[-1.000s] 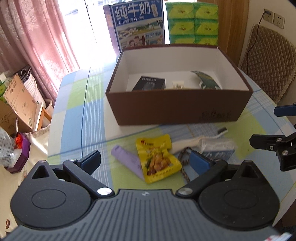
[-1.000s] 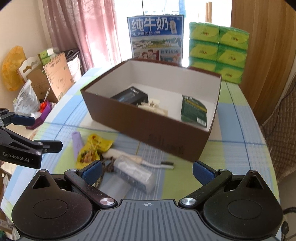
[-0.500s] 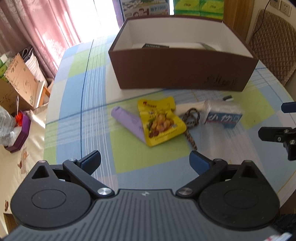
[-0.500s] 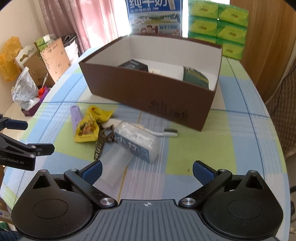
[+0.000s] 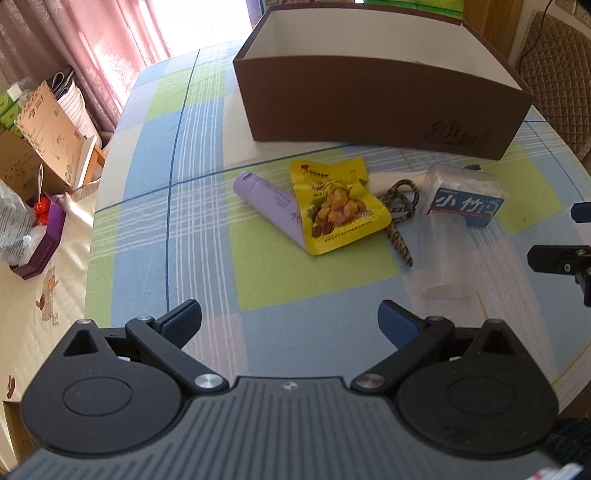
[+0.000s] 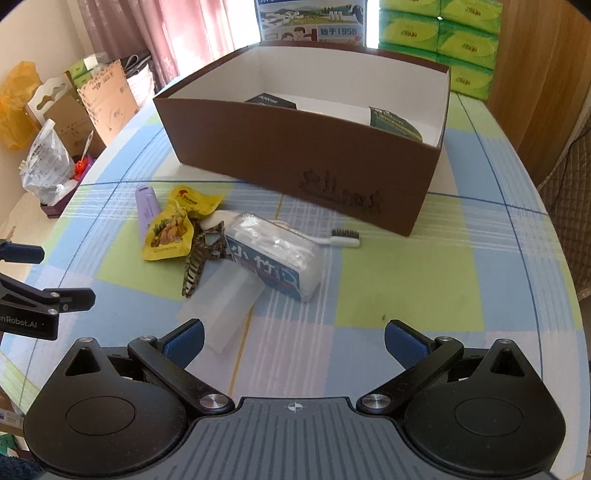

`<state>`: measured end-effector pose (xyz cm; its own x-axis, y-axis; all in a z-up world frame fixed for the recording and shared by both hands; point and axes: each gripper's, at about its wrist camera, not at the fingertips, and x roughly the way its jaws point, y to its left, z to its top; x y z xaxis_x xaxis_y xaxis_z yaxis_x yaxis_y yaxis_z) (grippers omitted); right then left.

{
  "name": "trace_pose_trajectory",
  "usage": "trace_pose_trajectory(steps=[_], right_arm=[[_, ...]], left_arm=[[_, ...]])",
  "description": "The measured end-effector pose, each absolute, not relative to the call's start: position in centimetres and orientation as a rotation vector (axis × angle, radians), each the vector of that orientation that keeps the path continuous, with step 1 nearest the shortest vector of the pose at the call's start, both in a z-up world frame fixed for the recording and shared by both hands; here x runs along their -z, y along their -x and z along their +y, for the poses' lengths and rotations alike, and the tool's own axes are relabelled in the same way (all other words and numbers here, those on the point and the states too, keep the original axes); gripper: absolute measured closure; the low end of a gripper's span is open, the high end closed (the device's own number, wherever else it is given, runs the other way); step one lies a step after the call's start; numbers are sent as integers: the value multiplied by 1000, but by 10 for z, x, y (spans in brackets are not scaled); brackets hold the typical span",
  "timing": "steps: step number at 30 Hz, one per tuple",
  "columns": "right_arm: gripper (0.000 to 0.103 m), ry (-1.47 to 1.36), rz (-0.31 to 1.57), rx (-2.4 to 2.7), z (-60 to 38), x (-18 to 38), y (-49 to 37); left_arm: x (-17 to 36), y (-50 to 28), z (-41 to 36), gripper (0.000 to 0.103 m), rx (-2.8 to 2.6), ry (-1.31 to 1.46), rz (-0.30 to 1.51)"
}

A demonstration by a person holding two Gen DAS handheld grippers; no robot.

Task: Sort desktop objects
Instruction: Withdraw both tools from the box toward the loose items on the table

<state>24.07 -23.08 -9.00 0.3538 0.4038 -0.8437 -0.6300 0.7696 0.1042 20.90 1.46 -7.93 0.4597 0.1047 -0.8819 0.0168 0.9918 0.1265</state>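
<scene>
A brown open box stands at the far side of the checked tablecloth, with a black packet and a dark green pouch inside. In front of it lie a purple tube, a yellow snack pouch, a patterned cord, a white brush, a clear tissue pack and a translucent lid. My left gripper and right gripper hover open and empty, short of the pile.
A milk carton box and green tissue packs stand behind the brown box. Cardboard boxes and bags sit on the floor to the left. A quilted chair is at the right. Bare tablecloth lies right of the pile.
Both grippers have pulled back toward the near table edge and tilted downward. The pile now sits farther ahead, and the box contents are hidden in the left view. Both stay open.
</scene>
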Motion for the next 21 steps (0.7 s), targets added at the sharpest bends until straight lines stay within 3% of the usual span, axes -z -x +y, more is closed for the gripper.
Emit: trace_pose_trajectory(steps=[21], right_arm=[[2,250,1017,-684,-218,106,-262]], left_arm=[[91,-224,29,3,-80,-91,1118]])
